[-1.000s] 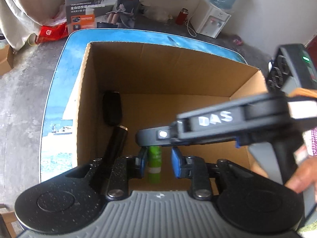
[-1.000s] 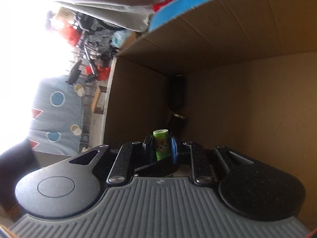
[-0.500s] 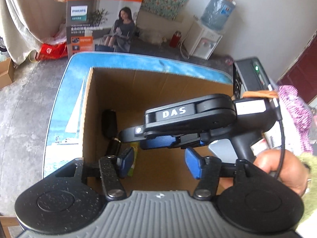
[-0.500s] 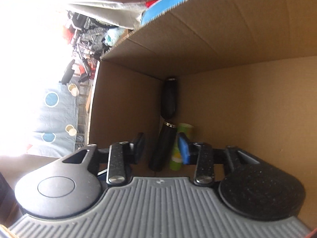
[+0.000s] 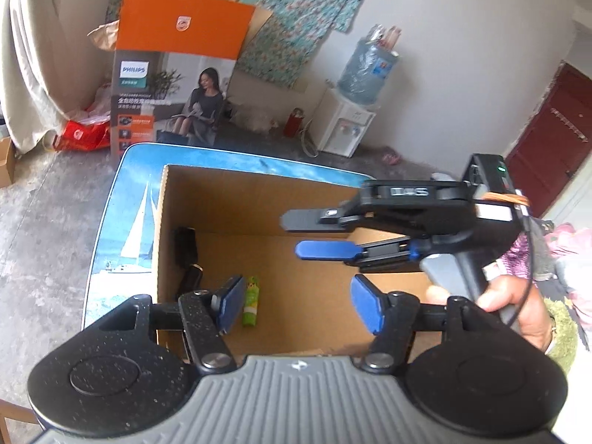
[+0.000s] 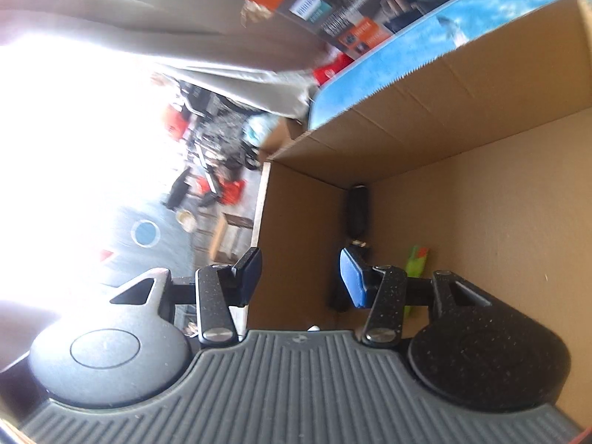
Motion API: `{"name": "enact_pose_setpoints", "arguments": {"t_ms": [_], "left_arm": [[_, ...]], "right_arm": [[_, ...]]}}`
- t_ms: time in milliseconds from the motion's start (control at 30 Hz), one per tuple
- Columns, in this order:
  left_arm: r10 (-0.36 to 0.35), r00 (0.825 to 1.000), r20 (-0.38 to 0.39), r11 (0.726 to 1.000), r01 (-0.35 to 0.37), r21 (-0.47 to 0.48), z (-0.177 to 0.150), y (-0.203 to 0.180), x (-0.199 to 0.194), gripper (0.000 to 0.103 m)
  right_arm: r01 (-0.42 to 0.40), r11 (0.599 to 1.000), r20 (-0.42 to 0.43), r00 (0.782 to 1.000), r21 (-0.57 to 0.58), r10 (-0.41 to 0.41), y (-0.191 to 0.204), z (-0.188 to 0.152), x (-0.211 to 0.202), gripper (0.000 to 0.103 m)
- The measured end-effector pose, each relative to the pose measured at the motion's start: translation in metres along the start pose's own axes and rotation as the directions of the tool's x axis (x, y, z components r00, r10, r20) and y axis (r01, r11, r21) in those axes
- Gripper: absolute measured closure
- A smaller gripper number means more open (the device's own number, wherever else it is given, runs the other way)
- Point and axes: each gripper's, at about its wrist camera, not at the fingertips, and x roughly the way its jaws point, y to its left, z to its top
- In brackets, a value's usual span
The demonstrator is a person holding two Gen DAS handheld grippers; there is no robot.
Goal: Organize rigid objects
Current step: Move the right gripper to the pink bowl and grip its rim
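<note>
An open cardboard box [image 5: 259,199] stands on a blue table. On its floor lie a green tube [image 5: 251,299], a black cylinder [image 5: 190,277] and a black case [image 5: 185,242] along the left wall. My left gripper [image 5: 298,307] hovers above the box's near edge, its jaws opening with nothing between them. My right gripper [image 5: 296,235] reaches in from the right, held by a hand [image 5: 518,303]. In the right wrist view, the right gripper [image 6: 299,275] has its jaws opening and empty, above the box's inside [image 6: 481,203]. The green tube [image 6: 416,262] and the black case [image 6: 357,211] lie beyond it.
The blue table [image 5: 125,214] bears a sailboat picture. Behind it on the concrete floor stand an orange Philips carton [image 5: 174,70], a red bag [image 5: 83,135] and a water dispenser [image 5: 346,125]. A dark red door [image 5: 551,148] is at the right.
Both grippers were shut on the green tube low in the box. They have opened, let it go and risen back; the tube now lies on the box floor.
</note>
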Motion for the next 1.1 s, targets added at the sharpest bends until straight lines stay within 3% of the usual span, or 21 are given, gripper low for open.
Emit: {"name": "enact_pose_setpoints", "arguments": {"t_ms": [100,267,433,567,667,767,900,1000,1100], "left_arm": [[-0.034,0.999,-0.003,0.999,0.034,0.004,-0.015,-0.003,-0.01,0.038],[-0.085,0.993,-0.077,0.995,0.088,0.038,-0.047,-0.007,-0.012,0.038],[-0.105,0.975,-0.196,0.986,0.129,0.109,-0.089,-0.023,0.007,0.037],[-0.071,0.96,-0.27,0.978,0.121,0.172,-0.12,-0.037,0.025,0.037],[-0.025,0.952,-0.304,0.96,0.107,0.258,-0.135,-0.05,0.036,0.033],[0.014,0.942,-0.334,0.94,0.101,0.325,-0.147,-0.059,0.044,0.032],[0.008,0.931,-0.364,0.931,0.126,0.342,-0.158,-0.066,0.048,0.032],[0.004,0.926,-0.377,0.931,0.134,0.34,-0.162,-0.069,0.052,0.032],[0.016,0.928,-0.371,0.928,0.124,0.35,-0.164,-0.07,0.057,0.033]], "right_arm": [[-0.041,0.999,0.027,0.999,-0.025,0.042,0.006,-0.022,-0.035,0.056],[-0.072,0.995,0.088,0.993,-0.07,0.078,0.007,-0.068,-0.103,0.056],[0.014,0.998,0.125,0.992,-0.057,-0.007,-0.018,-0.115,-0.146,0.056],[0.127,0.991,0.085,0.989,-0.034,-0.123,-0.048,-0.156,-0.134,0.055],[0.228,0.972,0.044,0.973,-0.06,-0.225,-0.061,-0.175,-0.115,0.055],[0.271,0.959,0.005,0.962,-0.084,-0.272,-0.068,-0.183,-0.097,0.056],[0.345,0.924,-0.007,0.937,-0.164,-0.35,-0.064,-0.187,-0.076,0.057],[0.381,0.896,-0.004,0.92,-0.228,-0.392,-0.059,-0.184,-0.063,0.065],[0.411,0.861,-0.009,0.901,-0.3,-0.434,-0.056,-0.187,-0.051,0.08]]}}
